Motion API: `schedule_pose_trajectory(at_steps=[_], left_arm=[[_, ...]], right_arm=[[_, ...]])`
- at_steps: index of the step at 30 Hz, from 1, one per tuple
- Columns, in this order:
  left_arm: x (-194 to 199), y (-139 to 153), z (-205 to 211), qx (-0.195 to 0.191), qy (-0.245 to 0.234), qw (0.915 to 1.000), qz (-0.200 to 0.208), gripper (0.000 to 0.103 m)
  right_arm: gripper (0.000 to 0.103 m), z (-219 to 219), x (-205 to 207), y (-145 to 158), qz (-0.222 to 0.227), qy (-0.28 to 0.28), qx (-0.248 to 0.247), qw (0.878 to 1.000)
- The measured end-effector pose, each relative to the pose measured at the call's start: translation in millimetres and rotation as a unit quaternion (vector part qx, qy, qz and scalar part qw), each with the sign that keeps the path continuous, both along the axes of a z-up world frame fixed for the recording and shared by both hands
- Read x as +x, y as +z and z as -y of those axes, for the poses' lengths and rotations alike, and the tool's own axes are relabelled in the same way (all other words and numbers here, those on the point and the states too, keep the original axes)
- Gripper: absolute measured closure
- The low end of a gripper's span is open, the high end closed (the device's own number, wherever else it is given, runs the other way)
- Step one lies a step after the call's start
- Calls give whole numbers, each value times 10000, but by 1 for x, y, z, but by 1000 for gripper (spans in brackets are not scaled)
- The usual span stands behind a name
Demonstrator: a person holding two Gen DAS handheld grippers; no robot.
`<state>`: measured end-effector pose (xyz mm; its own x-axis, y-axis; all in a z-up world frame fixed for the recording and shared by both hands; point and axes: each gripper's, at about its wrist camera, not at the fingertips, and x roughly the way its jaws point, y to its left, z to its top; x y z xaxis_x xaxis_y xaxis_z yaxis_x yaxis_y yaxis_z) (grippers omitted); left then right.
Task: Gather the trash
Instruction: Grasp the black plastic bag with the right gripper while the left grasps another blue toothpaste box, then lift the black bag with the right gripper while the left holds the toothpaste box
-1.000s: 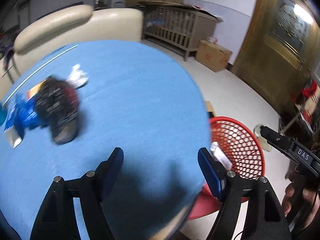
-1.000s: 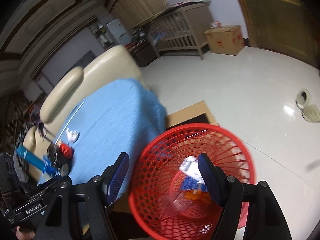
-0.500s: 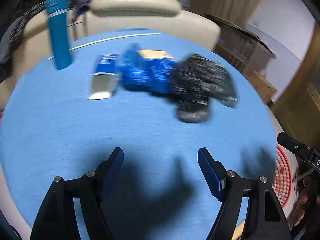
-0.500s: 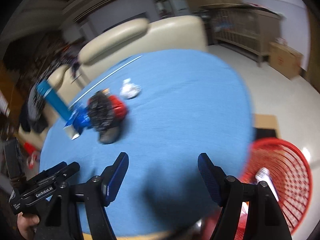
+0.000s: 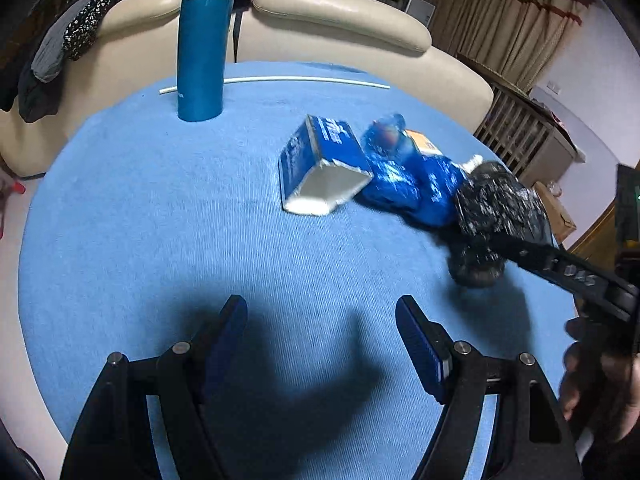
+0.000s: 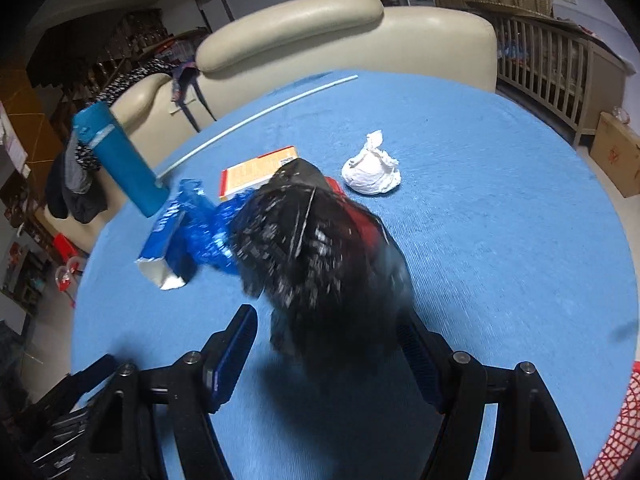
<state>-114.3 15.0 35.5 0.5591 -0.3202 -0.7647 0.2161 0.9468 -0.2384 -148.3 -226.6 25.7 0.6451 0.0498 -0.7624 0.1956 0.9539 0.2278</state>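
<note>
Trash lies on the blue tablecloth (image 5: 160,240): an open blue carton (image 5: 320,164), a crumpled blue wrapper (image 5: 408,184), a black crumpled bag (image 6: 316,248), a flat orange box (image 6: 260,170) and a white tissue wad (image 6: 372,168). My right gripper (image 6: 325,320) is open around the near end of the black bag. Its left pad stands clear of the bag, while the bag hides part of its right finger. My left gripper (image 5: 320,304) is open over bare cloth, short of the carton, with nothing between its fingers. One black finger (image 5: 560,268) of the right gripper crosses the black bag (image 5: 496,216).
A tall teal bottle (image 5: 202,48) stands at the far side beside a long white straw (image 5: 276,80). Something red (image 6: 360,216) shows under the black bag. A red mesh basket (image 6: 616,432) sits off the table's right edge. Cream sofas ring the back.
Both grippers swung from the red basket at the table edge to over the trash. The black bag now lies between the right fingers. Neither jaw width changed.
</note>
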Motion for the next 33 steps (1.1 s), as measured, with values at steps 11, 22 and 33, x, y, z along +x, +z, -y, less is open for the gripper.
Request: schedule_pose_trajectory(at_steps=[11, 22, 33], left_arm=[[73, 14, 44, 467, -269, 9979, 360, 20], [111, -11, 34, 714, 23, 9974, 12, 63], [56, 11, 26, 701, 43, 9973, 207, 63]], right_arm=[[60, 5, 27, -21, -176, 168, 211, 9995], [62, 13, 20, -24, -109, 235, 467, 9986], [62, 13, -21, -7, 163, 135, 524, 9984]])
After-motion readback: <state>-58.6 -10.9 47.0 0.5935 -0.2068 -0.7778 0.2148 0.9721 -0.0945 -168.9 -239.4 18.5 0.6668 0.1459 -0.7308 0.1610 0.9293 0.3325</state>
